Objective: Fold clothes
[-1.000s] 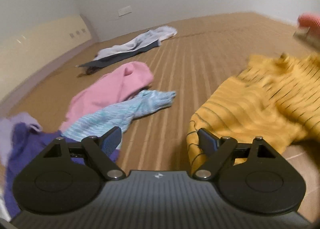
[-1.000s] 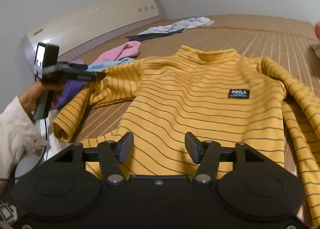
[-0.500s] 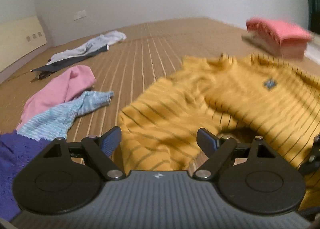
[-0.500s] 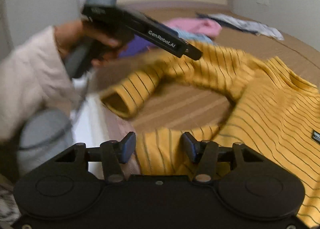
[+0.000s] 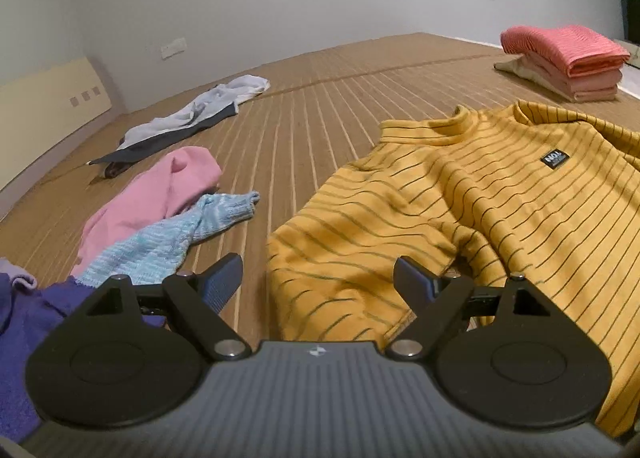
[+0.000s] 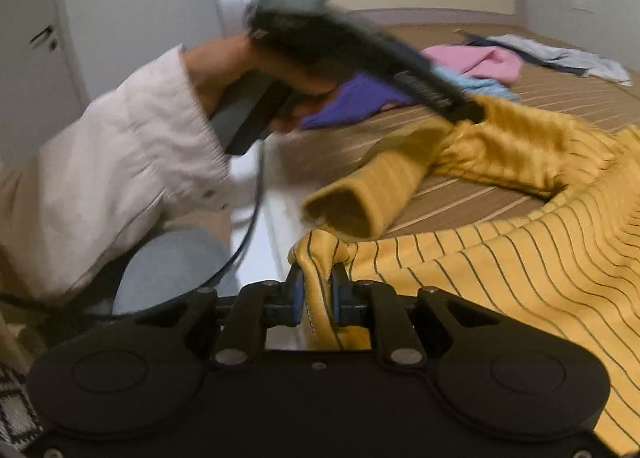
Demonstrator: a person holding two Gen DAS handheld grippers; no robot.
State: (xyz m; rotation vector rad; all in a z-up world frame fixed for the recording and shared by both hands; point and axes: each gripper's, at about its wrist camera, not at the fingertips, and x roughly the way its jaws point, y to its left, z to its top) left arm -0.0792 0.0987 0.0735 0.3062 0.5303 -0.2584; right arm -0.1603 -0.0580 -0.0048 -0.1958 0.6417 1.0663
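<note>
On a bed covered by a ribbed brown mat [image 5: 320, 106], unfolded clothes wait at the left of the left wrist view: a purple garment [image 5: 20, 322] at the lower left edge, then a blue knit [image 5: 160, 238] and a pink top [image 5: 160, 186], with a grey-and-navy piece [image 5: 188, 122] further up. Low in the centre, the left gripper [image 5: 318, 278] stands spread wide and empty, its fingers straddling the cuff end of a sleeve without touching it, apparently lined up to take that sleeve. The yellow striped sweater [image 5: 500, 198], the garment now being folded, lies front up across the right half of the frame, its dark label [image 5: 555, 159] showing. At the upper right a folded pink stack [image 5: 568, 58] sits apart, likely the finished pile.

In the right wrist view, a hand [image 6: 240, 70] in a pale sleeve [image 6: 120, 162] fills the left, holding the left gripper's handle; its tip reaches toward the blurred yellow sleeve [image 6: 400, 178] at centre. At lower centre the right gripper [image 6: 316, 294] has just been closing and now pinches the sweater's bottom corner between its pads, the fabric bunched above them. That hold probably anchors the hem so the side can be lifted and folded inward.
</note>
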